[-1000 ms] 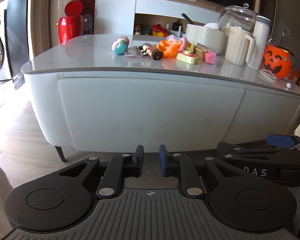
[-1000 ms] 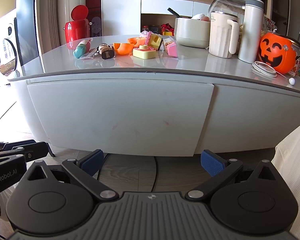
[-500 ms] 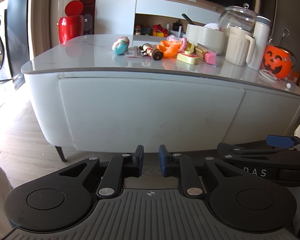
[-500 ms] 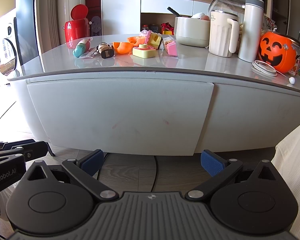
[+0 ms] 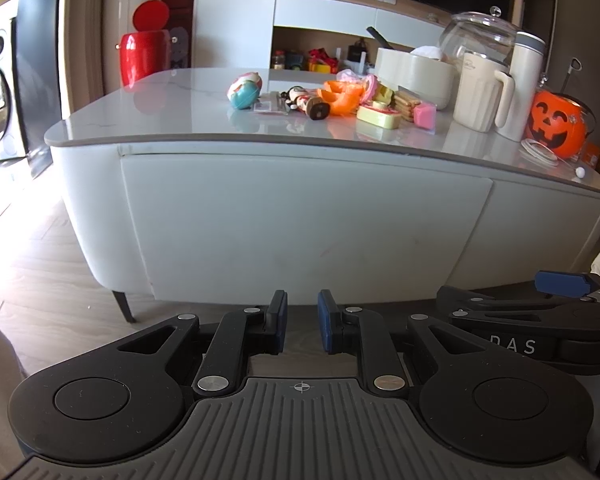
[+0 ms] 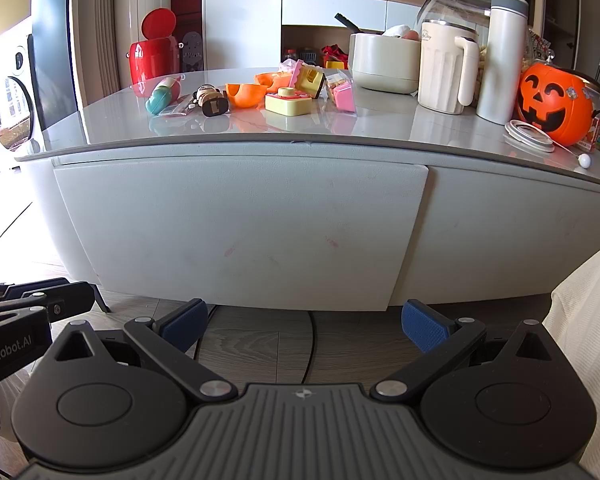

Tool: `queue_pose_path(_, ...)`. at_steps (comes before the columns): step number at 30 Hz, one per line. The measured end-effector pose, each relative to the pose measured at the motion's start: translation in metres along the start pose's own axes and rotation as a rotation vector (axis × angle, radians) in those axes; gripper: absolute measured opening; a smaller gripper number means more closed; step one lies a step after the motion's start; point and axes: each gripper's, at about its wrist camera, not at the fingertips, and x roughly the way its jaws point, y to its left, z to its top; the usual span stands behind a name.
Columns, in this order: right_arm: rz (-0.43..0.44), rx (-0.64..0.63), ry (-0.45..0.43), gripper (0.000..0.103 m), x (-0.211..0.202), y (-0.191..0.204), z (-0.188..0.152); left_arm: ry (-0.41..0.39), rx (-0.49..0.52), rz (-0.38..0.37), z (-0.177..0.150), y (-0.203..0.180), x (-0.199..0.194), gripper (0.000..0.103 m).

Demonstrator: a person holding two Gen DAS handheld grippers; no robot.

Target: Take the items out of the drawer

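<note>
The left fingers [image 5: 279, 316] stand narrowly apart and the right fingers [image 6: 423, 330] wide, all empty, before the shut drawer [image 6: 240, 236]. Its handle-less front gives no purchase, so they could slip, and a jerk might topple the pumpkin [image 6: 555, 106] on the bench [image 6: 379, 132] above the drawer.

A home living area is suggested: a washing machine [image 6: 10, 108] is seen at the left, probably, toys [image 6: 288, 102] and a pumpkin bucket [image 6: 553, 104] are scattered on the surface [image 6: 379, 128], above wooden flooring [image 5: 48, 280].
</note>
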Motion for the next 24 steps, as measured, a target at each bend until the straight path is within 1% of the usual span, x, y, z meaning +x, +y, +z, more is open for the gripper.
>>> queue_pose_path(24, -0.001, 0.004, 0.009, 0.103, -0.0004, 0.0025, -0.0033, 0.007, -0.007, 0.014, -0.0011, -0.0004, 0.0028, 0.019)
